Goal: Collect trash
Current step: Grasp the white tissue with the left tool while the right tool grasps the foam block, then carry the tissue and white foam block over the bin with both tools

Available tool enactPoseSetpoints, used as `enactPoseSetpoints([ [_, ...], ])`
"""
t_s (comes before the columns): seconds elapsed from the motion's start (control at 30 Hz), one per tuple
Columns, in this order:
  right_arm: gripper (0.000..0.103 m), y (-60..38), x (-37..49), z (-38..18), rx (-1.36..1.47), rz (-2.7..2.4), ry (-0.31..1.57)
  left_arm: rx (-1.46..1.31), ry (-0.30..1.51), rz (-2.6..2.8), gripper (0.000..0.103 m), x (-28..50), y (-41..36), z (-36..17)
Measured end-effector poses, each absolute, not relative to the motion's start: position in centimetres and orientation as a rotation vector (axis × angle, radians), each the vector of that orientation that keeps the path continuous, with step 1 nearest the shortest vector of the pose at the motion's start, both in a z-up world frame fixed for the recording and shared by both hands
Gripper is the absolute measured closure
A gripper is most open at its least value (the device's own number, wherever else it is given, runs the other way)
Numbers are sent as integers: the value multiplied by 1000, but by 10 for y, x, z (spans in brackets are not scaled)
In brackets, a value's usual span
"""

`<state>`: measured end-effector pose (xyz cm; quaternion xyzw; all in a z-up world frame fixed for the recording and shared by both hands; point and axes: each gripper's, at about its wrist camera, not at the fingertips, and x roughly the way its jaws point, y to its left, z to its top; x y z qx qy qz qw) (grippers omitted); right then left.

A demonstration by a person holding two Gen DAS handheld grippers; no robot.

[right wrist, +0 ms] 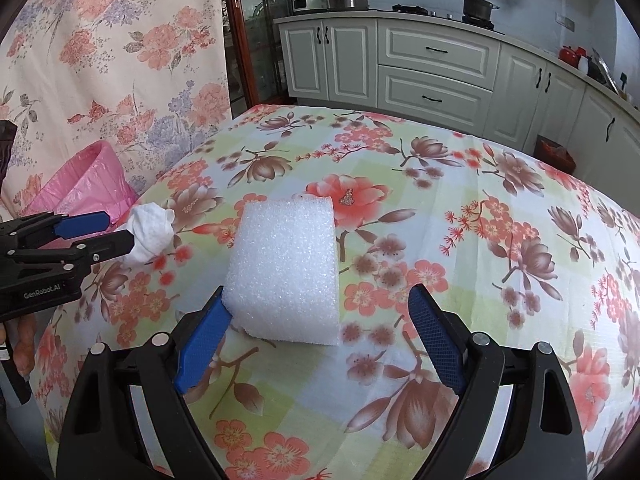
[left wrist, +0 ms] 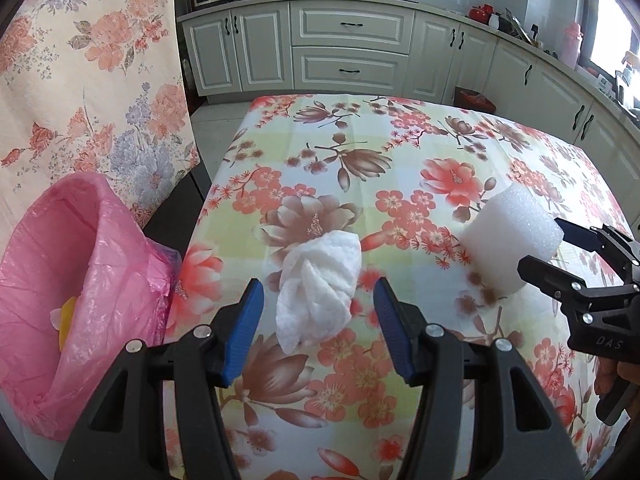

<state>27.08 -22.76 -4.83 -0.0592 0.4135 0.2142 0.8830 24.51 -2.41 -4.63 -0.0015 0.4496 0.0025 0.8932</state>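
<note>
From the left wrist, the pink-lined bin [left wrist: 80, 280] is cut off at the frame's left edge, with something yellow barely visible inside. A flowered tablecloth [left wrist: 400, 152] covers the table, white kitchen cabinets [left wrist: 348, 48] behind. The left gripper [left wrist: 318, 308] hangs released around a crumpled white tissue [left wrist: 320, 284], whose long axis runs along the fingers; neither pad touches it. From the right wrist, the right gripper [right wrist: 320, 320] is unclenched about a white foam block [right wrist: 286, 268] lying lengthwise away from the camera: its left pad touches the block's near corner, the right pad stands clear.
</note>
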Motion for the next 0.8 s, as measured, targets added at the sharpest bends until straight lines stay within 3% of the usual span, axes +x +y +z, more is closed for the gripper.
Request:
enactPoseSetpoints([
  [0.07, 31, -227, 273, -49, -123, 452, 866, -5, 947, 4, 48, 249, -24, -52],
  [0.2, 52, -225, 275, -51, -121, 471, 877, -7, 967, -8, 72, 253, -26, -60],
  [0.4, 53, -227, 274, -50, -115, 463, 870, -16, 956, -22, 83, 250, -27, -57],
  [0.8, 53, -228, 255, -27, -98, 460, 815, -35, 895, -34, 85, 222, -28, -26],
])
